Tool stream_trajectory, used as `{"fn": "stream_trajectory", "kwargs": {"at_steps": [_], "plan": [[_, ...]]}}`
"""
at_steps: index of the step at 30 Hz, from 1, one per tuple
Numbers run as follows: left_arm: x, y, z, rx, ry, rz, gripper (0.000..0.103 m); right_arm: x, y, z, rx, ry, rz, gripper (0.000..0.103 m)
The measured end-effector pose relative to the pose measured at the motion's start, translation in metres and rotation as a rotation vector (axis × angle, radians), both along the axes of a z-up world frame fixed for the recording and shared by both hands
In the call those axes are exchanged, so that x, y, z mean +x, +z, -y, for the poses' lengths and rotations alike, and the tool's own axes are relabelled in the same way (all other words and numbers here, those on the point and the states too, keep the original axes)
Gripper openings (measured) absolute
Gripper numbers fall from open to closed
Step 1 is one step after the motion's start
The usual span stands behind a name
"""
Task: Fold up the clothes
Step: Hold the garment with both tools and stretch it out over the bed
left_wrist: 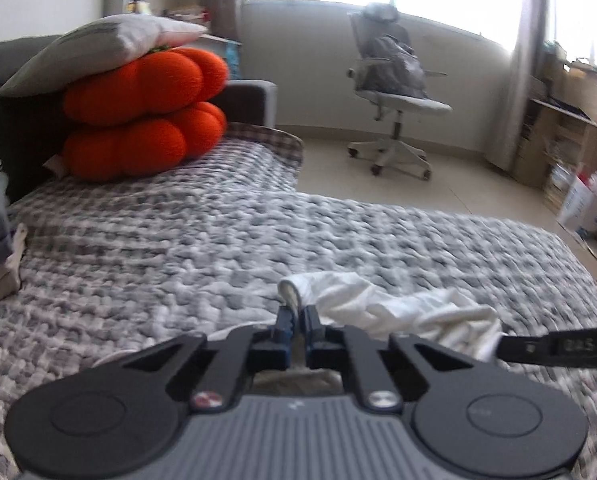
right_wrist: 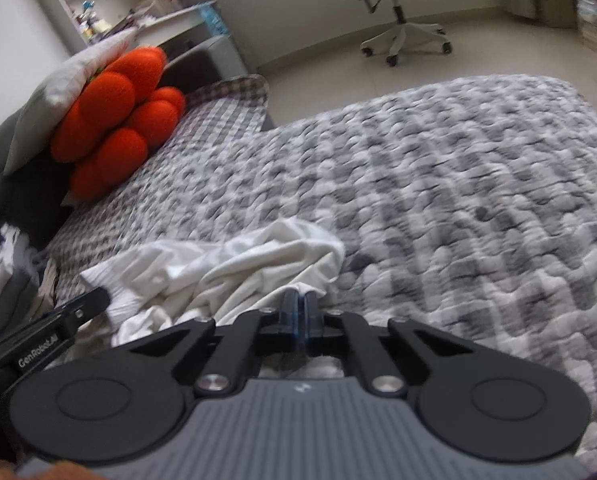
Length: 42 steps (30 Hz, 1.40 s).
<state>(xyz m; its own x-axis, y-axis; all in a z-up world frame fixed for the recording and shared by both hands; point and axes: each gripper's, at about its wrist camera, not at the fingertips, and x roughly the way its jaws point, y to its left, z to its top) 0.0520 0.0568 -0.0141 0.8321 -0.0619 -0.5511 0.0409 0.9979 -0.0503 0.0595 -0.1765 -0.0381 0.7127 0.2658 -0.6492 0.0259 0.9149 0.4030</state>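
Both grippers are pinching the same crumpled white garment (right_wrist: 234, 268) sitting on the grey checked quilt (right_wrist: 458, 184). Left gripper (left_wrist: 297, 312) is clamped on a rolled hem, right gripper (right_wrist: 299, 300) on another edge. The left tool's arm reads "GenRobot.AI".

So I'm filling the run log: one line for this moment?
left gripper: shut on garment | right gripper: shut on garment | garment: crumpled, on bed
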Motion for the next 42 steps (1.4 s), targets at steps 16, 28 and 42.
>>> {"fn": "stream_trajectory", "kwargs": {"at_steps": [16, 28, 42], "plan": [[0.006, 0.007, -0.033, 0.037, 0.210, 0.070, 0.005, -0.008, 0.006, 0.030, 0.021, -0.131, 0.048, 0.012], [0.015, -0.001, -0.036, 0.065, 0.244, 0.020, 0.005, -0.018, 0.006, 0.011, 0.049, -0.030, -0.025, 0.053], [0.021, -0.004, -0.037, 0.066, 0.260, 0.008, 0.005, -0.038, 0.000, -0.029, -0.081, 0.204, -0.092, 0.000]]}}
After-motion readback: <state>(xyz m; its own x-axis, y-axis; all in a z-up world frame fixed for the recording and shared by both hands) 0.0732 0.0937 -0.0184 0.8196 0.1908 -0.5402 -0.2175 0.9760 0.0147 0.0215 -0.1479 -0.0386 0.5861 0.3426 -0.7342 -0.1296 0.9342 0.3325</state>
